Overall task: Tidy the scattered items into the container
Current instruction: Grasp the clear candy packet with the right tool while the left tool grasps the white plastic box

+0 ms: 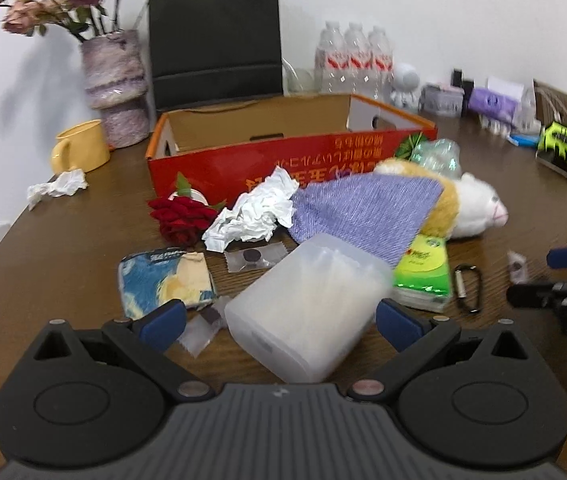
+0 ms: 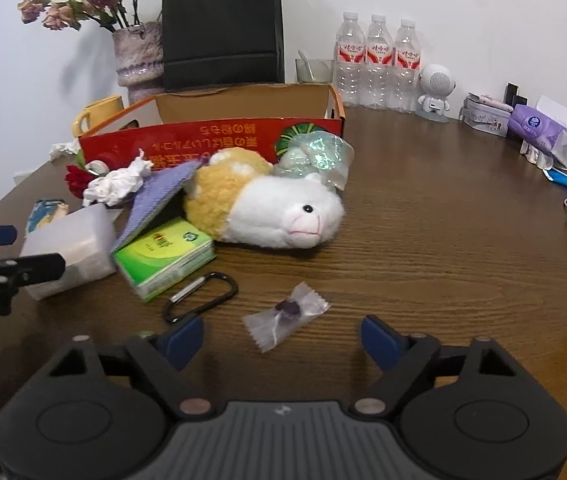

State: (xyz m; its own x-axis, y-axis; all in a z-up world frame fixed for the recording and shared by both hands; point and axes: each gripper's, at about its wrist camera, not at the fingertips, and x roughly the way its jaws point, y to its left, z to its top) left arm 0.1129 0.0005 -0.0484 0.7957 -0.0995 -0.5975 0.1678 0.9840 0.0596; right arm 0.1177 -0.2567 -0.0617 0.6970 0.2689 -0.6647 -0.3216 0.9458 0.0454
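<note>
The red cardboard box [image 1: 219, 168] [image 2: 171, 140] stands open-topped at mid-table. In front of it lie a plush toy [image 2: 283, 216], a purple cloth [image 1: 363, 212], crumpled paper [image 1: 259, 212], a red rose [image 1: 183, 216], a green tissue pack [image 2: 167, 256], a black carabiner [image 2: 203, 296] and a blue pouch [image 1: 163, 280]. My left gripper [image 1: 281, 320] is open around a translucent plastic box [image 1: 307, 312]; its pads stand clear of the sides. My right gripper [image 2: 283, 338] is open just short of a wrapped candy [image 2: 287, 314], which lies on the table ahead of its fingertips.
Behind the red box stand a black paper bag [image 2: 223, 24], a vase of dried flowers [image 1: 115, 84], a yellow mug [image 1: 81, 146], three water bottles [image 2: 377, 64] and a white figure [image 2: 435, 88]. Small packets [image 1: 255, 256] and another paper wad [image 1: 57, 186] lie on the left.
</note>
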